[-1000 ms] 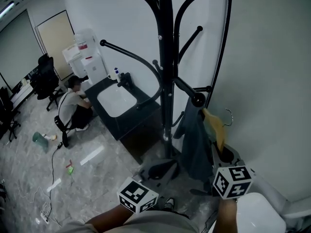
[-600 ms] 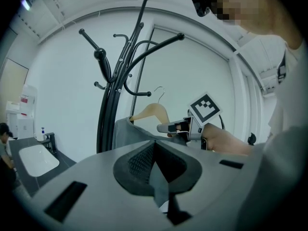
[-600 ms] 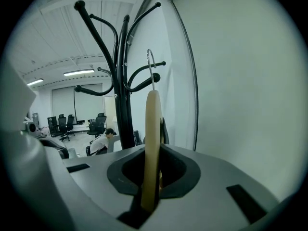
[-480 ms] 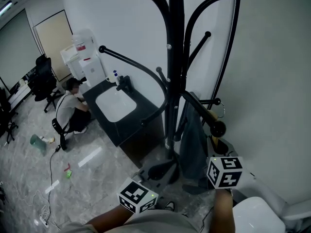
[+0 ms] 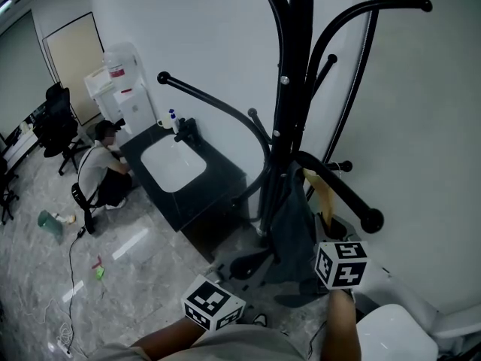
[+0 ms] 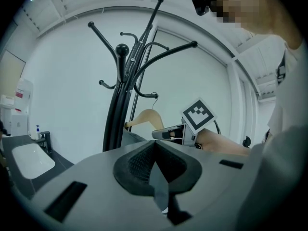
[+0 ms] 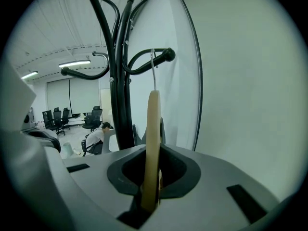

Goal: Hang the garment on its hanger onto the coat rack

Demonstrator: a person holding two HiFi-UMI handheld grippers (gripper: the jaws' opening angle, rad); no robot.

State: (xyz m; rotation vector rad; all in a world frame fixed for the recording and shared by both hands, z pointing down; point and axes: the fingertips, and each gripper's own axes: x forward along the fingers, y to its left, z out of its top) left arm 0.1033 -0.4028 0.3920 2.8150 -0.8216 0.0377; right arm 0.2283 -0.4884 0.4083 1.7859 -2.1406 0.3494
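Clearance is tight at the right, where the black metal coat rack (image 5: 291, 126) stands on the grey marbled floor (image 5: 135, 277) close to the white wall (image 5: 421, 126). Toward the left the floor lies open. The right gripper (image 7: 150, 196) is clenched on the pale wooden hanger (image 7: 153, 138), which stands upright and edge-on between its jaws. The hanger's thin metal hook (image 7: 153, 69) rises to a curved rack arm near its knob (image 7: 168, 55); whether it rests on that arm I cannot tell. The dark grey garment (image 5: 294, 220) hangs just beside the rack's pole. The left gripper (image 6: 155, 174) is held low, its jaws pressed together on nothing. Left of the rack, a black cabinet (image 5: 218, 190) holds a white basin (image 5: 174, 164), with a small bottle (image 5: 171, 116) at the basin's far edge. A person (image 5: 101, 173) crouches at the cabinet's left end.
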